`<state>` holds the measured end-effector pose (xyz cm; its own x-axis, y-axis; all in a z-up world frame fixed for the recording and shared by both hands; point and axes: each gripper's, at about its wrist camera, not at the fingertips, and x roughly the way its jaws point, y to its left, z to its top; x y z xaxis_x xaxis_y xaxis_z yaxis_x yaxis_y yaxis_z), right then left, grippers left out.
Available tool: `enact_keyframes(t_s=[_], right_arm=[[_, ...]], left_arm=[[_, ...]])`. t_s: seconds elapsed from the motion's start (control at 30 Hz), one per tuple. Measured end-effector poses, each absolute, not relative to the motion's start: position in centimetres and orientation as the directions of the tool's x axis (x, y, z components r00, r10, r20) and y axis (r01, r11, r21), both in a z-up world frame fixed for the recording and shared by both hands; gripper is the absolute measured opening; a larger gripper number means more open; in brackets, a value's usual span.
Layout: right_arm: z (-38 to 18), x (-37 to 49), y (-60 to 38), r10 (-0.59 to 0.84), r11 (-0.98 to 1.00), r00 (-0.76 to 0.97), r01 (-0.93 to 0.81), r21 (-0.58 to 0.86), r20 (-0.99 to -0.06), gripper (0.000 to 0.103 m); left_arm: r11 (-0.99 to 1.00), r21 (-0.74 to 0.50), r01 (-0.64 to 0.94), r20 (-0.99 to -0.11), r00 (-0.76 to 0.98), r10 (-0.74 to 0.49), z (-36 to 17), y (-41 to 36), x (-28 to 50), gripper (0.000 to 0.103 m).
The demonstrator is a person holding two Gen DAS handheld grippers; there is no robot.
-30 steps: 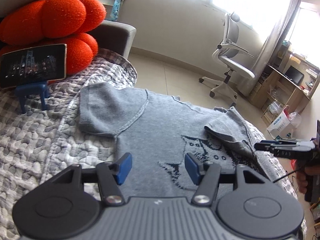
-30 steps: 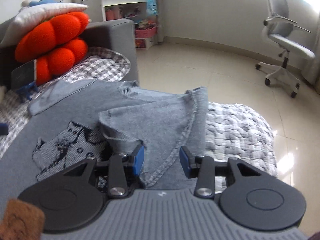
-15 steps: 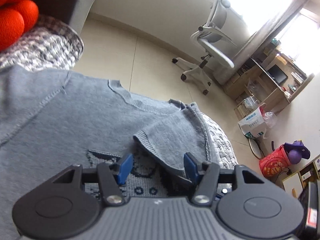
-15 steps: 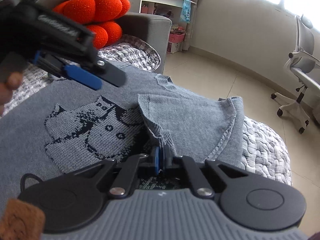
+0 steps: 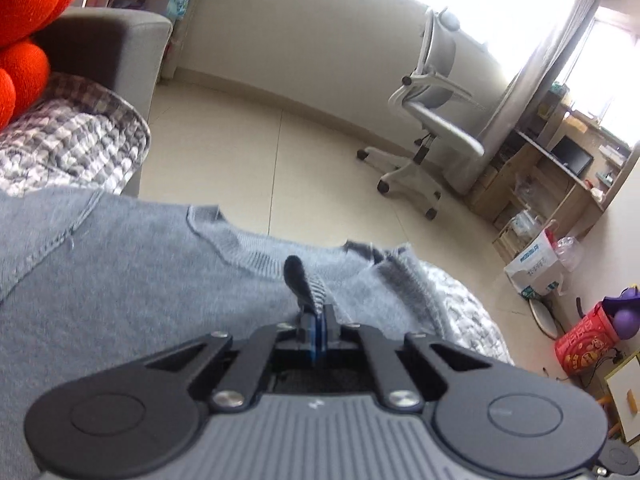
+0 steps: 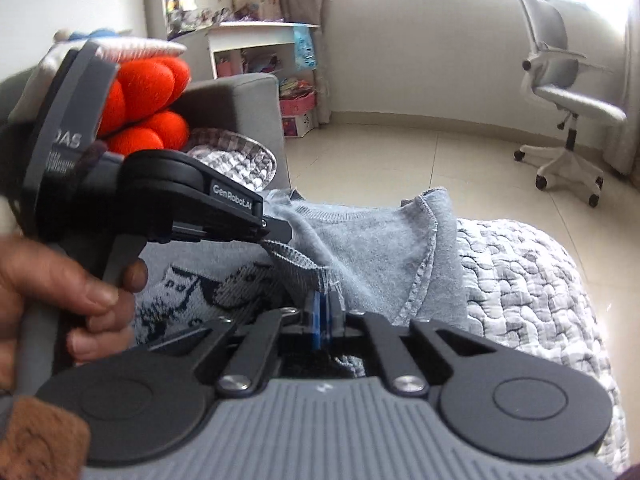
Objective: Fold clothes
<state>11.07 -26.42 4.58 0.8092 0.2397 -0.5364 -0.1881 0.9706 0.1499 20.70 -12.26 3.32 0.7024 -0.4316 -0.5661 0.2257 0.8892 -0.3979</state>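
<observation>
Item: grey knit sweater with a dark cat pattern, lying flat on the quilted bed cover, neckline toward twelve o'clock, its right sleeve folded inward over the chest. Condition, changed within the last second: both of my claws, which stood spread a moment ago, are now pressed together on that sleeve's cuff. My right claw pinches the ribbed cuff edge directly at six o'clock in its own view, the fabric rising out of the blue pads toward twelve. My left claw, which a second ago hovered over the middle of the sweater, has swung across to the same sleeve and now pinches the cuff a little farther along; in the right wrist view it enters from nine o'clock, held by my left hand, its tips closed on the hem just beside my right claw. In its own view a dark ridge of knit stands up from the pads toward twelve o'clock. Significance: with two grips on one cuff, I judge the sleeve ready to be lifted and drawn straight, so that it may be laid neatly across the body. Remaining: left sleeve at ten o'clock in the left view lies untouched; body not yet folded. Surroundings: orange cushion at ten o'clock, office chair at two o'clock, well apart.
</observation>
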Motion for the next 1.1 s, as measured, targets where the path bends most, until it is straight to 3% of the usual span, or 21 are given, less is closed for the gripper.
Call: enact_keyframes(t_s=[0.17, 0.3, 0.33, 0.47, 0.53, 0.57, 0.87, 1.1], right_arm=[[4.9, 11.9, -26.0, 0.261, 0.948, 0.819, -0.117, 0.297, -0.510, 0.003], [4.3, 13.3, -24.1, 0.287, 0.943, 0.763, -0.121, 0.309, -0.579, 0.005], [4.3, 13.3, -24.1, 0.302, 0.939, 0.741, -0.125, 0.319, -0.600, 0.012], [6.4, 9.8, -26.8, 0.403, 0.892, 0.687, -0.147, 0.428, -0.604, 0.023], [7.9, 5.7, -28.9, 0.429, 0.879, 0.695, -0.173, 0.445, -0.577, 0.049], [8.6, 3.4, -30.0, 0.436, 0.876, 0.702, -0.188, 0.444, -0.564, 0.051], [7.8, -17.0, -34.1, 0.313, 0.944, 0.698, -0.150, 0.295, -0.645, 0.051], [7.5, -22.1, -32.4, 0.186, 0.981, 0.721, -0.179, 0.080, -0.668, 0.051]], left_arm=[[0.885, -0.398, 0.241, -0.514, 0.741, -0.433, 4.7, -12.6, 22.1, 0.002], [0.903, -0.354, 0.242, -0.529, 0.745, -0.407, 4.2, -12.6, 23.3, 0.002], [0.907, -0.349, 0.237, -0.542, 0.738, -0.402, 3.8, -12.5, 23.5, 0.002], [0.892, -0.395, 0.218, -0.561, 0.712, -0.422, 2.1, -11.1, 24.2, 0.002], [0.879, -0.428, 0.211, -0.572, 0.690, -0.444, 1.5, -10.8, 24.3, 0.002], [0.876, -0.437, 0.205, -0.579, 0.681, -0.448, 1.3, -10.7, 24.3, 0.002], [0.885, -0.413, 0.214, -0.596, 0.671, -0.441, 2.0, -11.5, 22.3, 0.004], [0.912, -0.346, 0.220, -0.620, 0.676, -0.398, 1.7, -12.7, 21.7, 0.004]])
